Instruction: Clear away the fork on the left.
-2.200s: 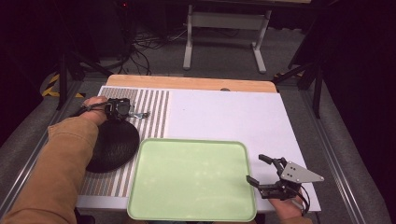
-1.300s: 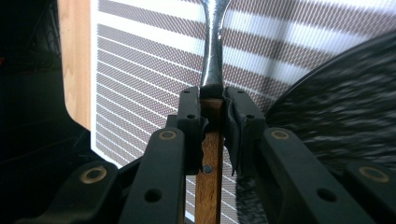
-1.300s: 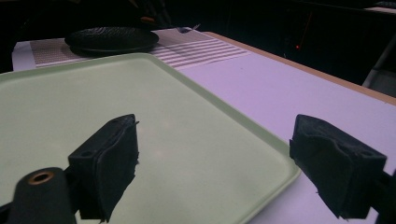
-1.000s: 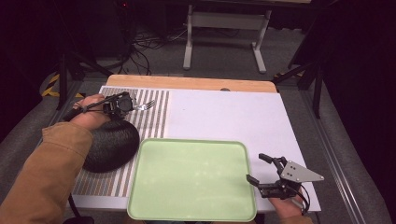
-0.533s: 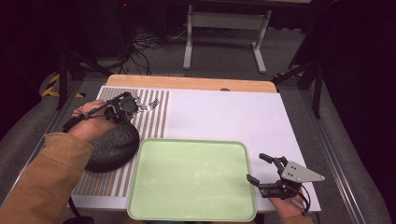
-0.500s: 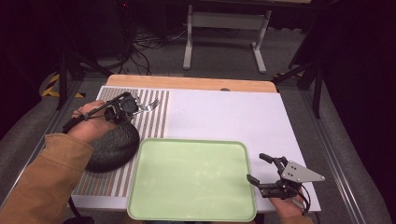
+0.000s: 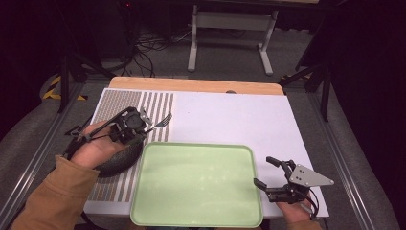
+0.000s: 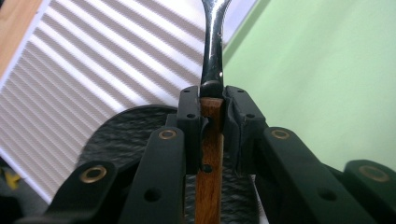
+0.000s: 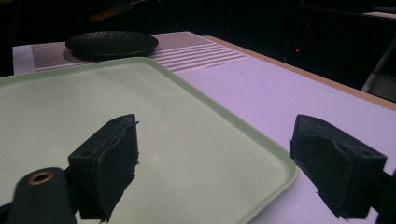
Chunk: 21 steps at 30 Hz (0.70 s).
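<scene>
One fork (image 7: 160,120) is all that has moved between the earlier high views and now: the left gripper (image 7: 139,125) clamps its wooden handle, jaws drawn narrow on it, with the metal neck and tines sticking out ahead, and the person's left hand (image 7: 98,146) has carried it from over the far end of the striped placemat (image 7: 119,103) toward the pale green tray (image 7: 196,184), rising a little as it went. In the high view the fork now hangs in the air just off the tray's far left corner, tines pointing up and to the right, above the edge of the black plate (image 7: 117,160) that sits on the placemat touching or just beside the tray; in the left gripper view (image 8: 212,116) the handle runs straight up between the two pads, with the plate below and the green tray surface to the right. The right gripper (image 7: 274,175) has kept its place at the tray's near right corner, fingers spread wide with nothing between them, as the right gripper view confirms (image 9: 212,172). My reading is that the fork is being brought across to be laid on the tray, and that this carry is about midway; the grip looks firm and centred, so the main care left is lowering it flat without clipping the tray's raised rim
</scene>
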Each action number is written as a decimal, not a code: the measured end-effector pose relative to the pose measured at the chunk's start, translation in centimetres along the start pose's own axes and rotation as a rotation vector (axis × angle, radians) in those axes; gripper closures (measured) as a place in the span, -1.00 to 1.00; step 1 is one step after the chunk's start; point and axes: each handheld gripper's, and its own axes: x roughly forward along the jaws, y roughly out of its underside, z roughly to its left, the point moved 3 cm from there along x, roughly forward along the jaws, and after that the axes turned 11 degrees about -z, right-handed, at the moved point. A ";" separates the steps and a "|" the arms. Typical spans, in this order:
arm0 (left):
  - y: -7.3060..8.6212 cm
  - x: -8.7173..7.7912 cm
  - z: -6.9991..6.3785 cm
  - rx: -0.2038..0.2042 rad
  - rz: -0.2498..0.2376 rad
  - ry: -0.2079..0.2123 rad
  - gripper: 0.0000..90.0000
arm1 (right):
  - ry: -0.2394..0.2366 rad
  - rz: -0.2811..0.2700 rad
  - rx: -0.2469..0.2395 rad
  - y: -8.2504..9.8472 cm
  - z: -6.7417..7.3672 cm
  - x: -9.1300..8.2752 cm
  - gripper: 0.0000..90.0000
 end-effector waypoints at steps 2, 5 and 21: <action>0.0 0.0 -0.3 0.003 0.000 0.007 0.72 | -0.002 0.000 -0.005 -0.1 -0.1 0.1 -0.65; 0.1 -0.2 -1.9 -0.010 -0.017 0.041 0.72 | -0.003 -0.003 -0.001 0.0 -0.2 0.1 -0.65; 1.1 0.1 -5.6 -0.034 -0.061 0.188 0.72 | -0.013 -0.008 -0.003 -0.1 -0.3 0.4 -0.65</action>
